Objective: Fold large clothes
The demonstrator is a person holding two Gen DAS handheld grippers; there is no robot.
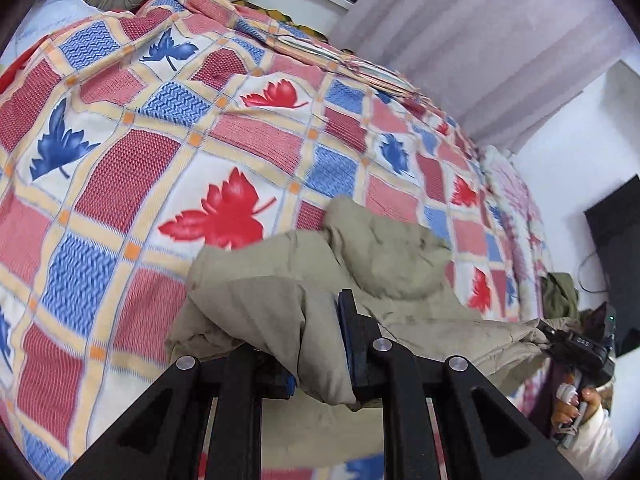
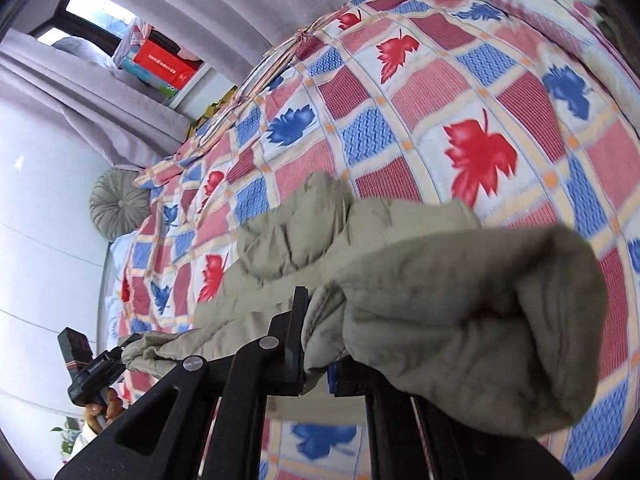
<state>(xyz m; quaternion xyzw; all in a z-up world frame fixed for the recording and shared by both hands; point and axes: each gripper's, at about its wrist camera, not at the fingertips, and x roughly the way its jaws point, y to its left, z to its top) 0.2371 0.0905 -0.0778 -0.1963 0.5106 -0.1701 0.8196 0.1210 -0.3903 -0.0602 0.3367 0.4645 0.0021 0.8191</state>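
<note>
Jacket, olive and padded, hangs stretched between both claws above the patterned bed: the left claw and right claw each clamp one end, so its long axis runs hand to hand, the middle sagging toward the bed.

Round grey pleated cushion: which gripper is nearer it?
Left. The left gripper sits on the cushion's side of the beige padded jacket; the right gripper holds its far end.
</note>
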